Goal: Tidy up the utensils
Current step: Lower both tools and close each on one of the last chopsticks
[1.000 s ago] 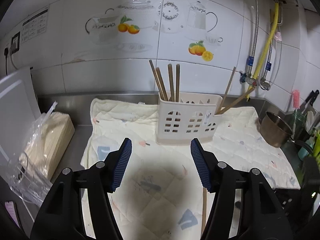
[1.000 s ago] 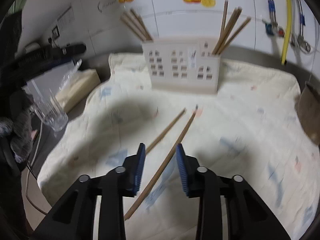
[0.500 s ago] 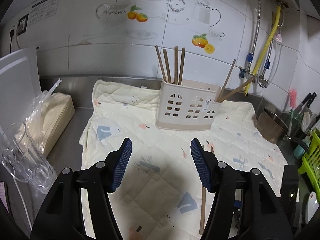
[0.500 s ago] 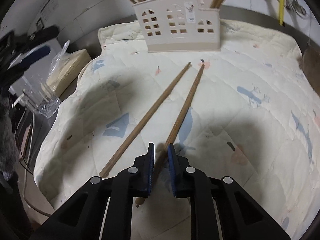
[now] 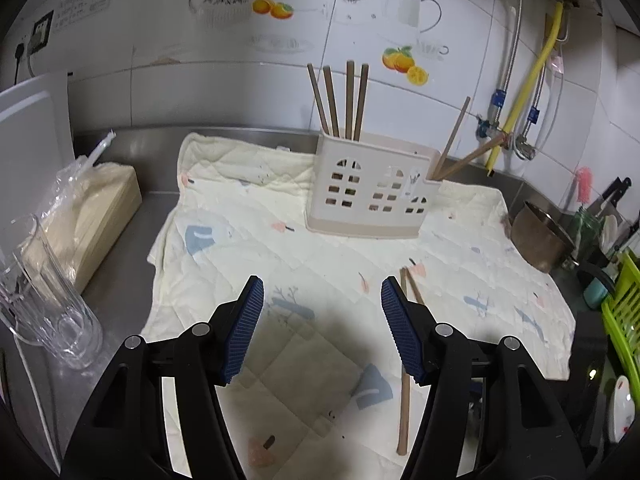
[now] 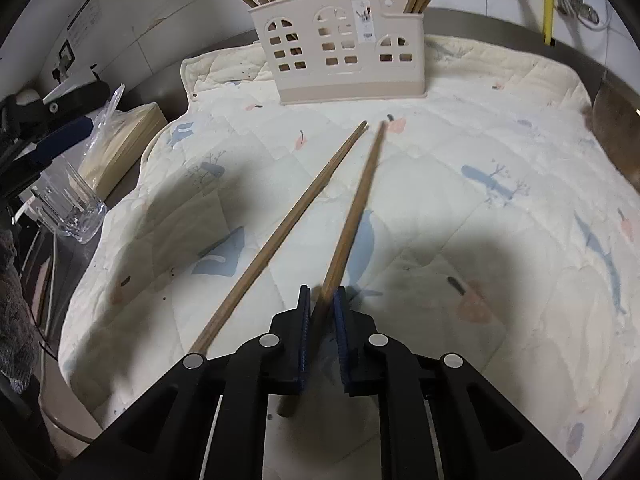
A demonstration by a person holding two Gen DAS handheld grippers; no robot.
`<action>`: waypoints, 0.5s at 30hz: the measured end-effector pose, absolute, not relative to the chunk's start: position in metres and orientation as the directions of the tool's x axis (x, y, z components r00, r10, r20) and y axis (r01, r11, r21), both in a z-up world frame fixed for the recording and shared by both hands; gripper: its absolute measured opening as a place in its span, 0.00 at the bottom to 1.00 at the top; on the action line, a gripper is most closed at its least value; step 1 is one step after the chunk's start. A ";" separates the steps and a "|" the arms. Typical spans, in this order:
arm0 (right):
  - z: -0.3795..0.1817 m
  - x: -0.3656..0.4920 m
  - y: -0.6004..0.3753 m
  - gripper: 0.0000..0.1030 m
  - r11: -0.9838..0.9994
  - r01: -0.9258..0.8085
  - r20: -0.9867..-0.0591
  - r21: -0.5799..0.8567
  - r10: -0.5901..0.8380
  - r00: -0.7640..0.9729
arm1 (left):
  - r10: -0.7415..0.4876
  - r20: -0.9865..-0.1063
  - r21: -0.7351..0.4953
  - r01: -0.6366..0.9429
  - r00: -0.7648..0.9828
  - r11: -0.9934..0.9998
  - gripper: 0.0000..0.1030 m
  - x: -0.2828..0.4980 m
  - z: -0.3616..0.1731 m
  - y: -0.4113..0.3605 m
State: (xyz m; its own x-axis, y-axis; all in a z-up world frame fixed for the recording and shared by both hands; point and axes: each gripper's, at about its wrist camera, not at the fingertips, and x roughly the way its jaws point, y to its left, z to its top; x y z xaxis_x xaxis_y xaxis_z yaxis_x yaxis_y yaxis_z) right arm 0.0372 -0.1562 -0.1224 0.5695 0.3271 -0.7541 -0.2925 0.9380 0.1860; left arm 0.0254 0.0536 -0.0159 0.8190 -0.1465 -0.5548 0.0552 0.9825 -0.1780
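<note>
Two handheld grippers, matte black plastic throughout. Left gripper (image 5: pixel 322 330): angular black fingers (image 5: pixel 224 344) with triangular cut-outs, faced with ribbed dark-blue pads (image 5: pixel 245 330), round silver screws at the joints. Right gripper (image 6: pixel 322 334): same black frame, same blue ribbed pads (image 6: pixel 342 344), four silver screw heads (image 6: pixel 269 340) across the linkage.

Utensil holder (image 5: pixel 366 196) stands on quilted mat (image 5: pixel 248 240), chopsticks upright inside. Two chopsticks (image 6: pixel 296 208) lie before it. Glass mug (image 5: pixel 44 300) left of mat.
</note>
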 end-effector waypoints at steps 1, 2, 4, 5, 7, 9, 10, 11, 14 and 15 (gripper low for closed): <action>-0.121 0.037 -0.158 0.09 0.939 -0.293 -0.752 0.180 0.323 0.574 | -0.154 -0.561 -0.183 0.060 0.813 0.981 0.59 0.025 -0.018 0.053; -0.119 0.036 -0.161 0.08 0.942 -0.290 -0.747 0.169 0.315 0.585 | -0.163 -0.568 -0.189 0.065 0.807 0.980 0.59 0.025 -0.021 0.052; -0.117 0.035 -0.167 0.08 0.943 -0.289 -0.740 0.163 0.311 0.596 | -0.184 -0.578 -0.203 0.079 0.795 0.976 0.59 0.024 -0.026 0.050; -0.114 0.035 -0.171 0.07 0.946 -0.286 -0.736 0.152 0.301 0.607 | -0.193 -0.582 -0.209 0.084 0.790 0.974 0.59 0.023 -0.029 0.049; -0.112 0.034 -0.178 0.07 0.948 -0.285 -0.729 0.139 0.293 0.619 | -0.220 -0.591 -0.219 0.109 0.776 0.970 0.59 0.020 -0.035 0.044; -0.112 0.033 -0.187 0.07 0.951 -0.283 -0.724 0.126 0.283 0.629 | -0.250 -0.603 -0.228 0.136 0.757 0.964 0.58 0.017 -0.042 0.037; -0.112 0.033 -0.191 0.06 0.951 -0.283 -0.722 0.122 0.281 0.632 | -0.269 -0.611 -0.234 0.155 0.745 0.960 0.58 0.016 -0.047 0.032; -0.113 0.032 -0.194 0.06 0.952 -0.282 -0.722 0.118 0.277 0.634 | -0.287 -0.620 -0.239 0.173 0.730 0.955 0.58 0.013 -0.052 0.025; -0.118 0.032 -0.204 0.06 0.953 -0.282 -0.726 0.110 0.271 0.632 | -0.324 -0.646 -0.239 0.220 0.691 0.946 0.54 0.011 -0.066 0.007; -0.119 0.033 -0.207 0.06 0.953 -0.281 -0.728 0.111 0.271 0.630 | -0.331 -0.658 -0.236 0.233 0.676 0.943 0.52 0.010 -0.072 0.000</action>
